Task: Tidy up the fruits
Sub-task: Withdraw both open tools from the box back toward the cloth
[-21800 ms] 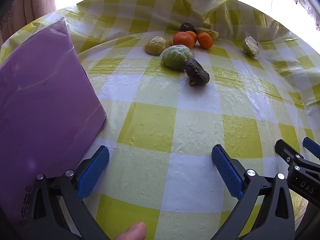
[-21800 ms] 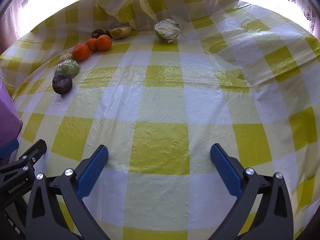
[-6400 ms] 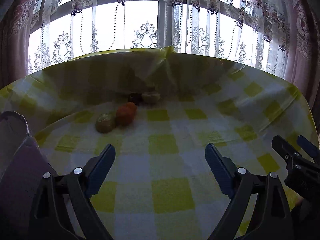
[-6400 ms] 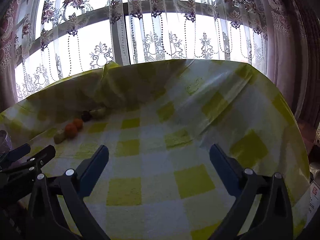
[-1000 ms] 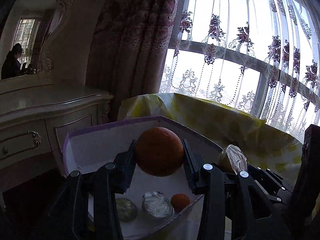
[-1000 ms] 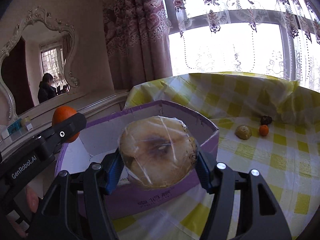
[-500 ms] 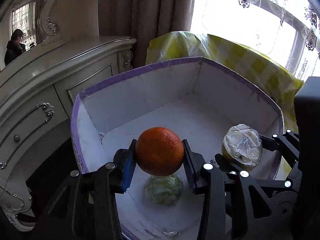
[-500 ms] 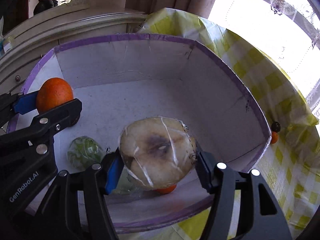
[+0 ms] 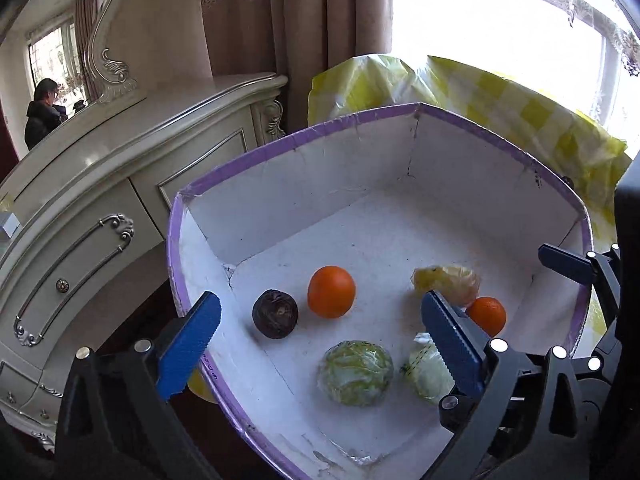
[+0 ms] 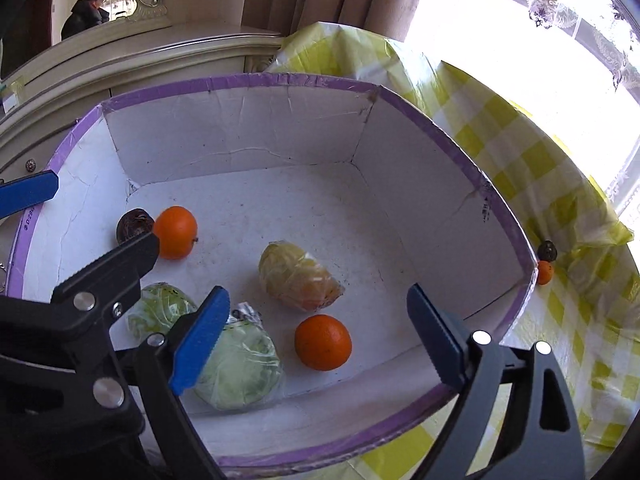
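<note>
Bright window light and lace curtains fill the far right of both views, with a cream carved dresser (image 9: 120, 184) and heavy drapes at the far left, and a yellow-checked cloth (image 10: 532, 160) covers the bench on which a purple-rimmed box (image 9: 304, 136) stands. Over the near edge of the box, the left gripper (image 9: 320, 344) has its blue fingers (image 9: 188, 344) spread wide apart, holding and touching nothing; one finger hangs outside the box's left wall, the other over its floor. To its right, the right gripper (image 10: 320, 332) likewise has its fingers (image 10: 434, 336) wide apart and empty above the near side of the box. On the white floor of the box lie six items: a dark purple fruit (image 9: 275, 313) just left of an orange (image 9: 331, 291), the two close beside each other; a plastic-wrapped yellowish fruit (image 10: 298, 276) near the middle; a smaller orange (image 10: 323, 342) just in front of it; and two wrapped pale green round items, one (image 9: 355, 373) near the left and another (image 10: 240, 364) beside it, partly hidden behind a finger. Outside the box, on the cloth by its far right corner, a small orange fruit (image 10: 544, 272) and a dark fruit (image 10: 547, 251) sit touching each other.
</note>
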`<state>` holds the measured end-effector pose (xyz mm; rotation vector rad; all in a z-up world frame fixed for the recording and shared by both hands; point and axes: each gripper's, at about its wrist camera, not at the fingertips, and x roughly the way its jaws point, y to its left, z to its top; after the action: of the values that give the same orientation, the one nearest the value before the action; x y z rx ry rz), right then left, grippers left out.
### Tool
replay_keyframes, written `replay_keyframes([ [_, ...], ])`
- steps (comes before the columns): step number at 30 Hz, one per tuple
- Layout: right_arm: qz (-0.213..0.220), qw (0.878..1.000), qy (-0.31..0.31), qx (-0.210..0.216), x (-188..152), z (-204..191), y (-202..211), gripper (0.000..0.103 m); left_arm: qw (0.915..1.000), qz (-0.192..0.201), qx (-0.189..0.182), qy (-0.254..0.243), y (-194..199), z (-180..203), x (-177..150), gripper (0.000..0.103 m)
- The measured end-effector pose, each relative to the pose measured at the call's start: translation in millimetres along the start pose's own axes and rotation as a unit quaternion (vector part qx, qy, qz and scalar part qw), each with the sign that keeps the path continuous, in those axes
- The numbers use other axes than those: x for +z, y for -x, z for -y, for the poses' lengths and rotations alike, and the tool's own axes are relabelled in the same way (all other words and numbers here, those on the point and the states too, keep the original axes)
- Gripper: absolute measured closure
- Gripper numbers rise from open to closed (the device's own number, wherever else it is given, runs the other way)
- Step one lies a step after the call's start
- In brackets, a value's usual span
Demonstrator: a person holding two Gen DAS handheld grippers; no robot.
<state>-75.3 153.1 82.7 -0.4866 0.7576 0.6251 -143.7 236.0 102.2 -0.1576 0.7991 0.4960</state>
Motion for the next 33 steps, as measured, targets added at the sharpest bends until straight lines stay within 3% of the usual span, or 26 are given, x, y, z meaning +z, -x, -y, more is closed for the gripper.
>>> replay_keyframes([
  [4,-0.004,1.000,0.000,0.001,0,0,0,0.010,0.9998,-0.020,0.001,-0.005,-1,2,3,0.006],
  [7,0.010,1.000,-0.003,0.006,-1,2,0,0.010,0.9998,-0.003,0.015,-0.009,6,4,0,0.006],
  [10,0.069,0.997,-0.022,0.012,-5,8,18,0.010,0.9965,0.073,0.040,-0.008,32,12,0,0.006],
  [13,0.158,0.986,-0.044,0.004,-14,26,52,0.010,0.9833,0.179,0.033,-0.015,72,27,1,0.006],
  [15,0.218,0.973,-0.074,-0.005,-26,49,72,0.006,0.9698,0.241,0.012,-0.034,96,44,-2,0.006],
  [17,0.279,0.952,-0.124,0.012,-46,83,89,0.001,0.9554,0.289,-0.006,-0.059,113,66,-8,0.006],
  [19,0.310,0.931,-0.190,0.042,-70,122,95,0.001,0.9472,0.307,-0.039,-0.086,121,91,-13,0.006],
  [22,0.276,0.919,-0.278,0.051,-99,179,86,0.001,0.9370,0.303,-0.116,-0.129,125,129,-18,0.006],
  [24,0.264,0.913,-0.312,-0.010,-120,205,86,0.001,0.9254,0.313,-0.144,-0.158,124,157,-24,0.006],
  [27,0.255,0.890,-0.365,-0.097,-151,243,90,0.001,0.9143,0.316,-0.166,-0.191,114,201,-32,0.005],
  [31,0.217,0.867,-0.432,-0.123,-184,297,76,0.001,0.9132,0.288,-0.200,-0.207,83,254,-33,0.005],
  [33,0.185,0.867,-0.442,-0.137,-191,317,62,0.002,0.9185,0.252,-0.217,-0.213,55,279,-26,0.005],
])
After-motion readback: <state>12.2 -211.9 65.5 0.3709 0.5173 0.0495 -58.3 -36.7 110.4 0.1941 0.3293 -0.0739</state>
